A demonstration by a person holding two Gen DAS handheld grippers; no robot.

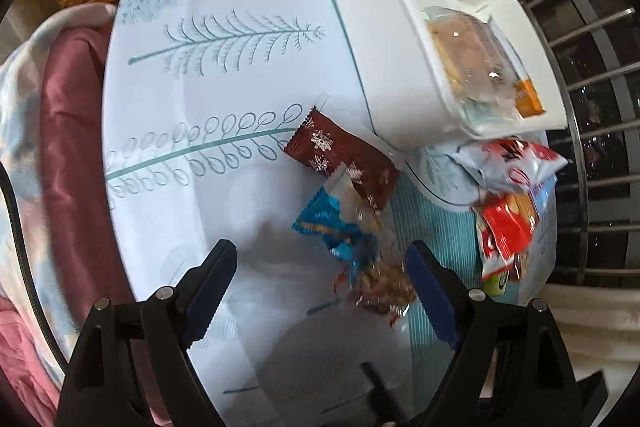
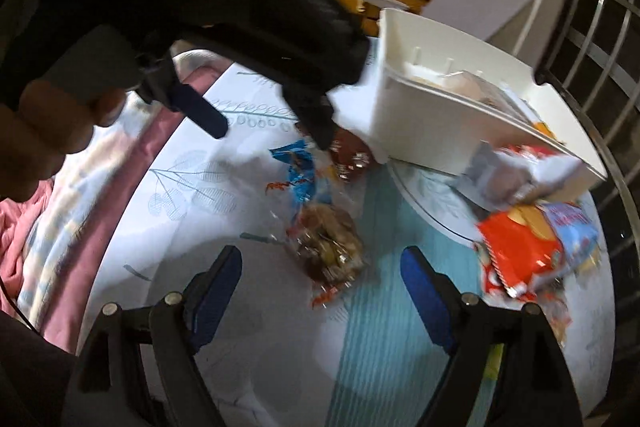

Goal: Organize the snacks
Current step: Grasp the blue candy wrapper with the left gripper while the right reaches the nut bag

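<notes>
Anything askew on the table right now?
Yes: the white bin sits tilted, its open end propped on a snack packet rather than flat. Other packets, like the brown one, lie scattered loose on the cloth.

Right gripper (image 2: 322,267) fingers spread above clear snack bag (image 2: 326,247) on table (image 2: 376,339).

We see a round table (image 1: 240,75) under a pale leaf-print cloth (image 1: 208,227), bearing a white bin (image 1: 380,39), a maroon snowflake packet (image 1: 340,155), a blue wrapper (image 1: 328,223), a clear cookie bag (image 2: 328,243) and red snack bags (image 2: 520,251).
</notes>
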